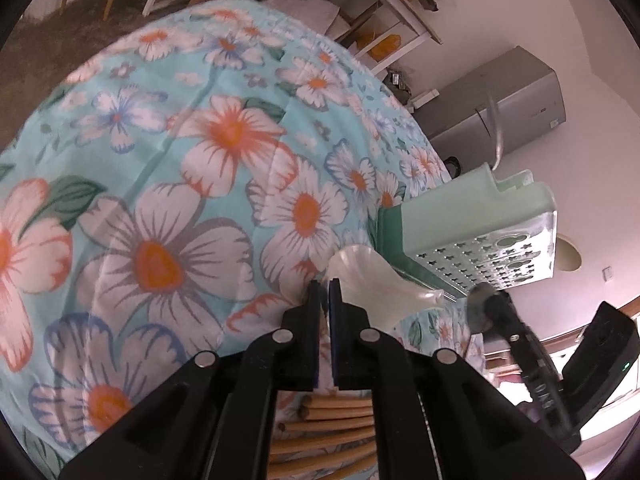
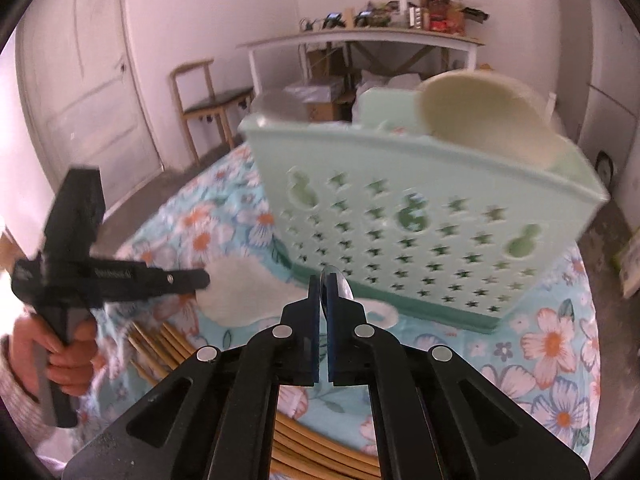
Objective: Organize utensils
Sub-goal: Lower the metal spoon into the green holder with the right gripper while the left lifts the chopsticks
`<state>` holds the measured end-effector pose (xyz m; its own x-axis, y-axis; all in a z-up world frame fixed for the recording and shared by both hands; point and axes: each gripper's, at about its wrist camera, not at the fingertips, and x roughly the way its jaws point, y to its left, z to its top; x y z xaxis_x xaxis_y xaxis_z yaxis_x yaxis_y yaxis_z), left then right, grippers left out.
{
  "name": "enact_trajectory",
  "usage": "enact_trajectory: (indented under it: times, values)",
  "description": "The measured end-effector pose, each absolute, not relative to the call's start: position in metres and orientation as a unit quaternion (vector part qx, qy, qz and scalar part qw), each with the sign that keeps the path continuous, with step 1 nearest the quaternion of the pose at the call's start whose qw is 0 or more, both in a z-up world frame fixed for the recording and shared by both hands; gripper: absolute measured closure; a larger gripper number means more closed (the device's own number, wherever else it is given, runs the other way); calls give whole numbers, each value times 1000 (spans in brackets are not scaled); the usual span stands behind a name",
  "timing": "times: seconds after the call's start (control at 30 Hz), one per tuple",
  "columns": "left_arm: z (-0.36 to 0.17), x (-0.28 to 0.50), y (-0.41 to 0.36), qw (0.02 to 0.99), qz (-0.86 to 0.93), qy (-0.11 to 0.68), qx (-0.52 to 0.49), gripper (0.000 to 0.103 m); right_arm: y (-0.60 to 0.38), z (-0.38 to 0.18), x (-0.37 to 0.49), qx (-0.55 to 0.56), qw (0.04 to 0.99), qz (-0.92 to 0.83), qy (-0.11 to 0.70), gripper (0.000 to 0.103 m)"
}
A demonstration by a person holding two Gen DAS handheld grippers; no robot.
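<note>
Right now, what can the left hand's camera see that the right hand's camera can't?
Only the left wrist view shows the grey fridge against the wall, and the left gripper up close, shut on a white shell-shaped spoon.

Only the right wrist view shows a wooden chair, the white door, the hand on the left gripper's handle, and a big cream spoon standing in the holder. The right gripper is shut on a metal spoon.

Both show the mint utensil holder, the flowery tablecloth and the bamboo chopsticks.
</note>
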<state>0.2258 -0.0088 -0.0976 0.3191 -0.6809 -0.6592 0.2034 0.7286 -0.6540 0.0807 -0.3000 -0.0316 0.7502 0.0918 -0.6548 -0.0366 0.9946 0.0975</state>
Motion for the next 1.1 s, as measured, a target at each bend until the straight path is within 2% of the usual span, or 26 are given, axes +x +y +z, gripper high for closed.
enact_trajectory:
  times: [0.23,0.4,0.8,0.93,1.1]
  values:
    - [-54,199,-14,840,-288,426,-172,102,-338,-10,56,106,943,32,313,103]
    - [-8,167,-7,890,-283,339,-112,102,-353,-3,41,135,949,27,285,103]
    - [114,101,2,940,-306,145,-47,102,-373,13,17,172,956,34,234,103]
    - [123,105,-21,951,-283,125,8,102,-376,20,12,180,958,41,218,103]
    - [109,126,-61,955,-244,135,98,102,-384,24,9,187,961,46,201,103]
